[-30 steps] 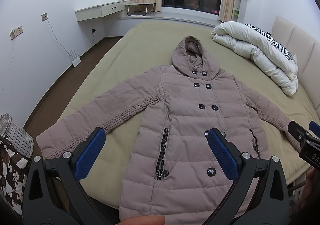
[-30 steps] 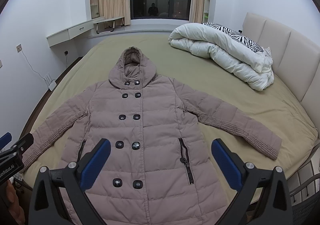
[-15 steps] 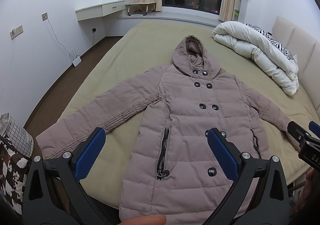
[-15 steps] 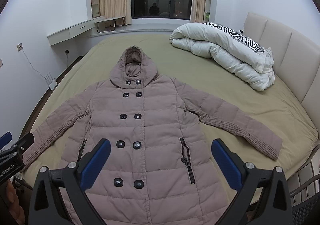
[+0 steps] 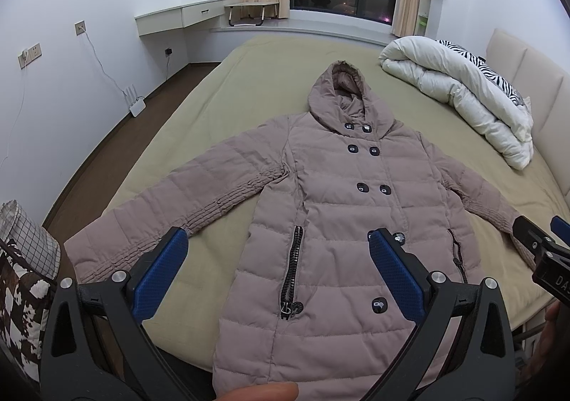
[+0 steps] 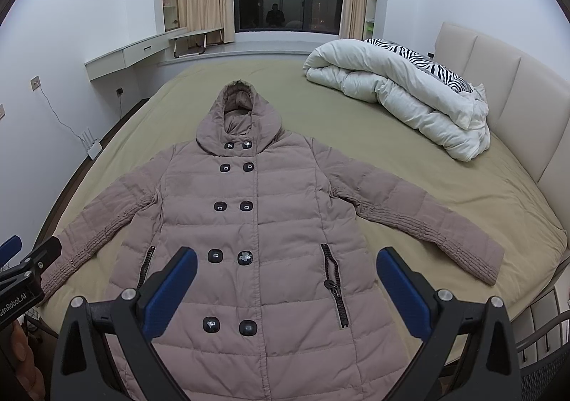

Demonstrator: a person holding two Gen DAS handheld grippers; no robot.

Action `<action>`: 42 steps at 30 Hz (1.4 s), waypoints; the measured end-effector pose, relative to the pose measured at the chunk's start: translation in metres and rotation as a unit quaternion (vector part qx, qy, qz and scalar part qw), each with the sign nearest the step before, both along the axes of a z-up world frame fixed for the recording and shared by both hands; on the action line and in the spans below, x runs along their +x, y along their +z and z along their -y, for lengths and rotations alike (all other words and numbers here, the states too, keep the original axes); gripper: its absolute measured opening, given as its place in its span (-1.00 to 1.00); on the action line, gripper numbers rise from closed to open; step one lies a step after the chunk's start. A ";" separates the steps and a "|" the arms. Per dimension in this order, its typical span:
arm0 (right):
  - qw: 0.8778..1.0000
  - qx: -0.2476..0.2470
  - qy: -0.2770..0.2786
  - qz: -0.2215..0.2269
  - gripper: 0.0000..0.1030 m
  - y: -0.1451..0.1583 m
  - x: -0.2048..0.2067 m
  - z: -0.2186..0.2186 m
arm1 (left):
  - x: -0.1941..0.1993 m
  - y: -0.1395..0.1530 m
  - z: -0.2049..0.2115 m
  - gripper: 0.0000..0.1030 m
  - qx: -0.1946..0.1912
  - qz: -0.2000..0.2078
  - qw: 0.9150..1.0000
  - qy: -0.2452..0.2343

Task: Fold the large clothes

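A long mauve hooded down coat (image 5: 342,208) lies flat and face up on the olive bed (image 5: 249,80), sleeves spread out, hood pointing to the window. It fills the middle of the right wrist view (image 6: 256,223) too. My left gripper (image 5: 278,240) is open and empty, held above the coat's lower left part. My right gripper (image 6: 286,258) is open and empty above the coat's lower front. Each gripper shows at the edge of the other's view: the right one (image 5: 541,240), the left one (image 6: 28,258).
A rolled white duvet with a zebra pillow (image 6: 402,94) lies at the bed's right by the padded headboard (image 6: 498,80). A checked and cow-print bag (image 5: 25,269) stands left of the bed. A wall desk (image 5: 178,14), a router and dark floor lie to the left.
Both views have shifted very slightly. The coat lies as before and both grippers stay open.
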State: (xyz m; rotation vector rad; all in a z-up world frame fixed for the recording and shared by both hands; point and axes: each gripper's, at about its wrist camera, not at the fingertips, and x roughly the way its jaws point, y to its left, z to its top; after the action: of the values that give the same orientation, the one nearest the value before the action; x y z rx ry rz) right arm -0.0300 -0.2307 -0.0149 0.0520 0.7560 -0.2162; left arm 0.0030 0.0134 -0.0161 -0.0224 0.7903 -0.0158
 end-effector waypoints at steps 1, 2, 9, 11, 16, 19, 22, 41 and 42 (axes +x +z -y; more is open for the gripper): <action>1.000 0.000 0.000 0.000 1.00 0.000 0.000 0.000 | 0.000 -0.001 0.000 1.00 0.000 0.000 1.000 0.000; 1.000 0.000 0.000 0.000 1.00 -0.001 0.000 0.000 | 0.001 0.000 0.001 1.00 0.001 0.000 1.000 0.001; 1.000 0.001 0.000 -0.001 1.00 -0.002 0.000 0.000 | 0.001 -0.009 0.002 1.00 0.002 -0.001 1.000 0.004; 1.000 0.000 0.000 -0.001 1.00 0.000 0.001 0.002 | 0.001 -0.007 0.002 1.00 0.003 -0.001 1.000 0.004; 1.000 0.003 0.001 -0.002 1.00 -0.002 -0.001 -0.001 | 0.001 -0.012 0.004 1.00 0.001 -0.005 1.000 0.000; 1.000 0.012 0.003 -0.001 1.00 -0.011 -0.001 -0.003 | 0.001 -0.021 0.004 1.00 -0.012 -0.012 1.000 -0.009; 0.999 0.034 0.011 0.007 1.00 -0.020 0.001 -0.007 | -0.001 -0.037 -0.004 1.00 -0.062 -0.028 0.997 -0.025; 0.976 0.082 0.132 0.150 1.00 -0.005 -0.003 -0.056 | -0.001 -0.159 -0.201 1.00 -0.305 -0.047 0.925 0.221; 0.977 0.084 0.136 0.143 1.00 -0.006 0.001 -0.055 | 0.000 -0.163 -0.210 1.00 -0.317 -0.045 0.917 0.237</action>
State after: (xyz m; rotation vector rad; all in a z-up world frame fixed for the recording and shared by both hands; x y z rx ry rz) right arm -0.0290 -0.1756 -0.0212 0.1366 0.4861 0.1167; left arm 0.0029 0.2231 -0.1794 -0.8371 0.8272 0.1912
